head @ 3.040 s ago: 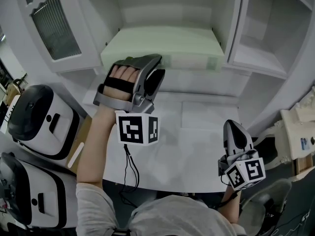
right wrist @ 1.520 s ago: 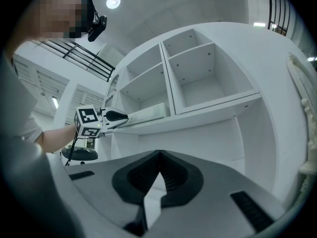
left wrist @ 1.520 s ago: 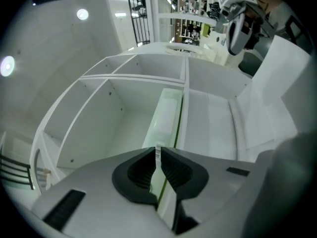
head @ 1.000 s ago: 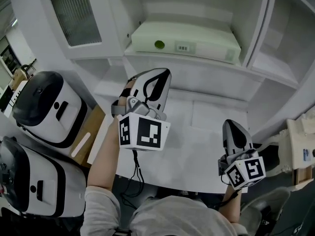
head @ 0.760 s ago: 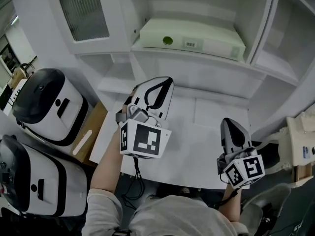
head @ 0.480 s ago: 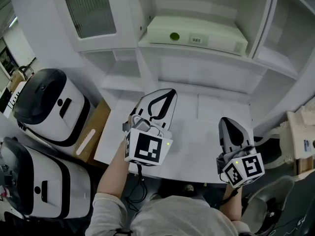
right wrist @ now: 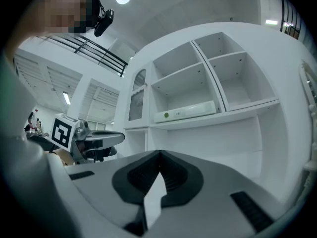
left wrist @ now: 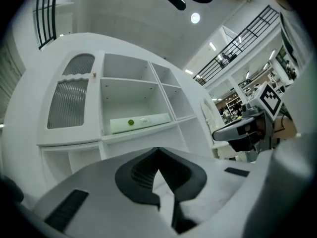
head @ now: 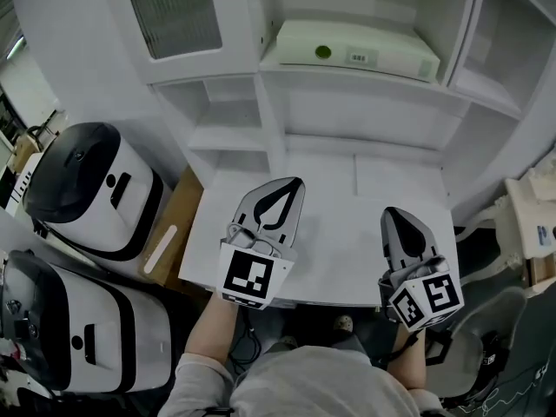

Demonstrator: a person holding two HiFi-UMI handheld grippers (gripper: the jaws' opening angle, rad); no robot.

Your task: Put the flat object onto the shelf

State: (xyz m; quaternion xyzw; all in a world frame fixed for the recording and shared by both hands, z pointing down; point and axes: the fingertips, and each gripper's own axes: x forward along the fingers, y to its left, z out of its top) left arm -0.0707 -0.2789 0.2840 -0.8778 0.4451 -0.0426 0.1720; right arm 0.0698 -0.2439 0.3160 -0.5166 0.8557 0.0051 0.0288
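Two grippers hover low over the near part of the white desk (head: 347,233). The left gripper (head: 294,183) and the right gripper (head: 393,214) each have their jaws pressed together with nothing between them. Well ahead of and above both tips, the flat object (head: 356,49), a pale green slab with a round green mark on its front face, lies on the shelf (head: 365,78), its long front side close to the shelf's lip. The job looks done, so the risk lies in what follows. If the slab sits too near that lip, a bump to the cabinet or a second reach with closed jaws could nudge it off. To the left of the left gripper, the rounded white machines (head: 87,189) stand close enough to be clipped by a careless swing. Three seconds ago the left gripper was up at the shelf, right beside the slab. Since then it has drawn back and sunk to desk level, rolling upright, while the right gripper has stayed low at the right.
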